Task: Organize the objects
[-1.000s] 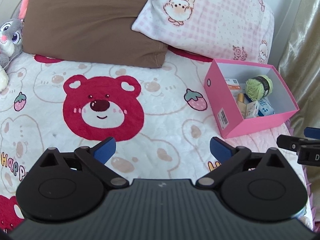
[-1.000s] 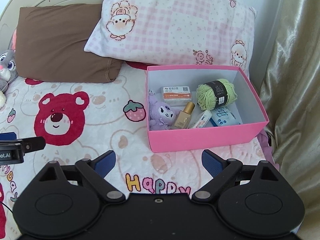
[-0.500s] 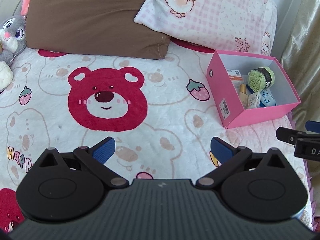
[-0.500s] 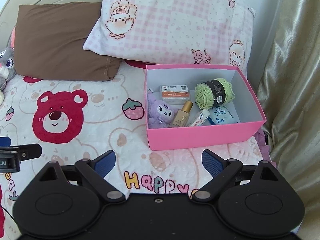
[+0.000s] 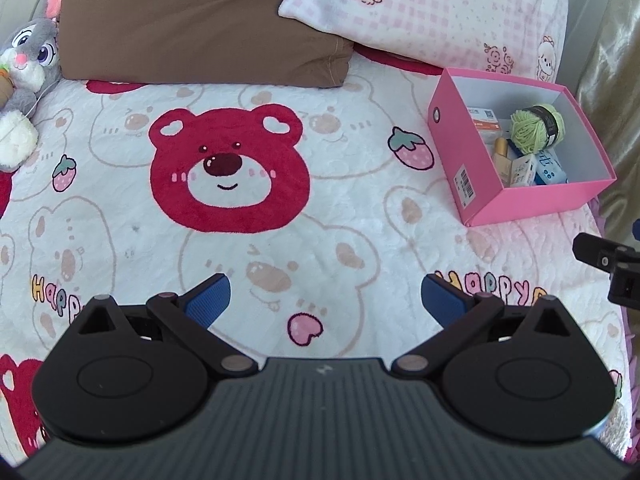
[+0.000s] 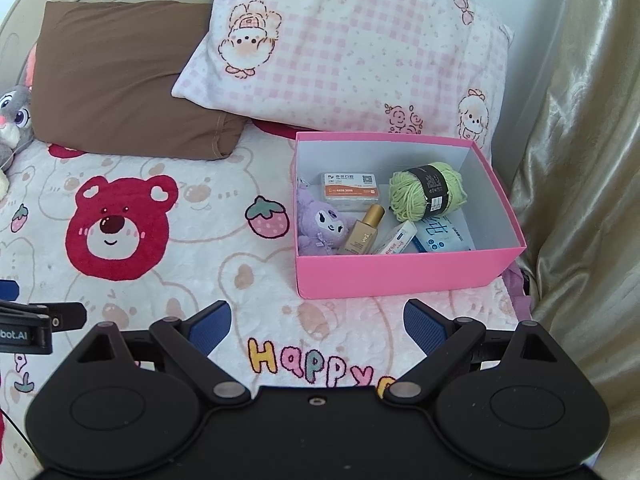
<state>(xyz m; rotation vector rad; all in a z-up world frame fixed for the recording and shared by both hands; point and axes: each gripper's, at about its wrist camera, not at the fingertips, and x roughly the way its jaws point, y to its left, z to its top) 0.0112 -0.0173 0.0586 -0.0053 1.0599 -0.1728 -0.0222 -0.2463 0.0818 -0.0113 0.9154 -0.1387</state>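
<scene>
Nearest to me, the left gripper (image 5: 325,300) hung over the bed with its jaws spread wide and nothing between them, its blue pads (image 5: 209,299) above the white blanket (image 5: 120,208). The right gripper (image 6: 316,326) hovered beside it, jaws likewise spread and empty, over the coloured "Happy" lettering (image 6: 320,364) on the blanket. Each gripper showed at the edge of the other's view.

Just beyond the right gripper sat the pink box (image 6: 400,274), open-topped, resting on the blanket near the bed's right edge. Inside it lay a purple plush toy (image 6: 320,226) against the left wall, a gold bottle (image 6: 362,232) tilted beside it, a small white tube box (image 6: 396,238), and a blue-and-white packet (image 6: 442,238) at the front right. Further back in the box were a white and orange card pack (image 6: 351,187) and a ball of green yarn (image 6: 428,192) with a black band.

To the left of the box, a large red bear face (image 5: 228,168) was printed on the blanket, with a strawberry print (image 5: 412,150) between it and the box.

At the head of the bed lay a brown pillow (image 5: 200,20) and a pink checked pillow (image 6: 352,56), the latter just behind the box. A grey plush rabbit (image 5: 28,64) sat at the far left, and a gold curtain (image 6: 580,160) hung along the right.
</scene>
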